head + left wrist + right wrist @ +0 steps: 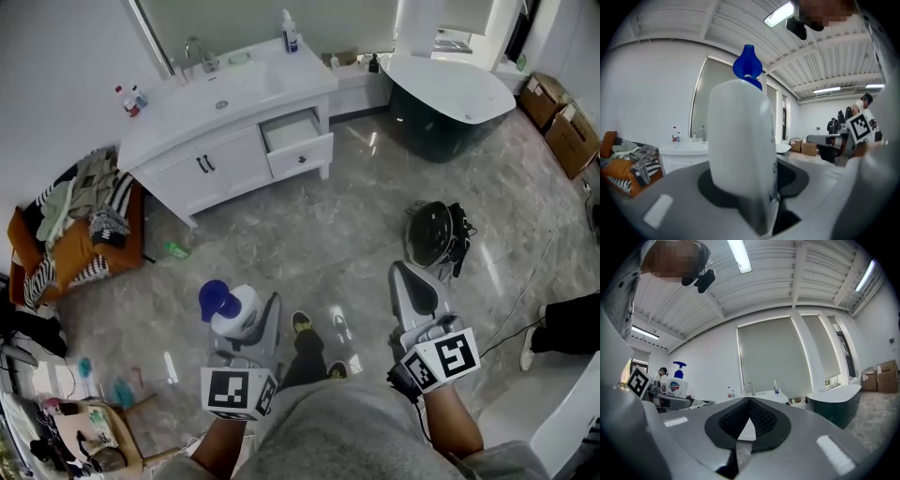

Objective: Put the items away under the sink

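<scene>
Both forearms reach forward side by side above the marble floor [356, 234], well apart from the white sink cabinet [216, 164], whose drawer [300, 150] stands open. The left claw [248, 330], held almost level, clamps a white soap bottle [242, 311] upright between wide-set jaws, its blue pump [214, 298] on top. The right claw [408, 281], also level, is closed and carries nothing.

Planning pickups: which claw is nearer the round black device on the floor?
Right. The right claw is close beside the round black device; the left claw, gripping the soap bottle, is farther left.
</scene>
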A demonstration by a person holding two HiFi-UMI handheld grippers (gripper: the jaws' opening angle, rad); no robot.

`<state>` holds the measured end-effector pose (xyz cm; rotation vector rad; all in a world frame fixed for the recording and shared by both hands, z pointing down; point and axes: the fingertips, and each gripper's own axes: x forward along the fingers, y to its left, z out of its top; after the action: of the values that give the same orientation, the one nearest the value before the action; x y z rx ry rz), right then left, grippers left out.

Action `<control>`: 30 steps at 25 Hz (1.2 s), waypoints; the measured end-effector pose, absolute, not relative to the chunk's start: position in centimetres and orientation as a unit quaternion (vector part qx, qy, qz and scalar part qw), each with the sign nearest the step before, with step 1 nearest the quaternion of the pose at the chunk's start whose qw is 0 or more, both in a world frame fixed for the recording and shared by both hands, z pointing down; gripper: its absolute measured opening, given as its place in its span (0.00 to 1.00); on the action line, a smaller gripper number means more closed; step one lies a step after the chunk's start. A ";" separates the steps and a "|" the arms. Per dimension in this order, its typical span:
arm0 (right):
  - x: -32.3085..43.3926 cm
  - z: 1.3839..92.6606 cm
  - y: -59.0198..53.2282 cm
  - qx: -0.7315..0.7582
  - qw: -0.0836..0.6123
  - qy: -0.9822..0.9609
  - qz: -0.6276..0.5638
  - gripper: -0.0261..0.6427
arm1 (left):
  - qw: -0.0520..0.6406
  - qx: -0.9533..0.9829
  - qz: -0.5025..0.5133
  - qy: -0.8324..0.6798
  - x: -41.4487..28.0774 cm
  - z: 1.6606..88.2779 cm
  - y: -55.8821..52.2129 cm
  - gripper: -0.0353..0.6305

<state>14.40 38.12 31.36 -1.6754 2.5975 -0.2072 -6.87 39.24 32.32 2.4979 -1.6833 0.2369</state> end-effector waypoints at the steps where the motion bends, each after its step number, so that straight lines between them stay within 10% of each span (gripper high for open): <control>1: 14.1 31.3 37.2 -0.539 0.021 0.839 -0.068 0.04 | 0.061 0.824 0.080 -0.558 -7.2 32.4 38.3 0.33; 30: 5.8 31.9 21.1 -0.545 -0.021 0.834 -0.082 0.04 | 0.068 0.834 0.068 -0.544 -13.7 32.2 22.0 0.34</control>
<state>5.78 21.12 31.95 -1.7357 2.6562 -0.2596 -13.66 22.02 32.22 2.5121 -1.6385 0.2035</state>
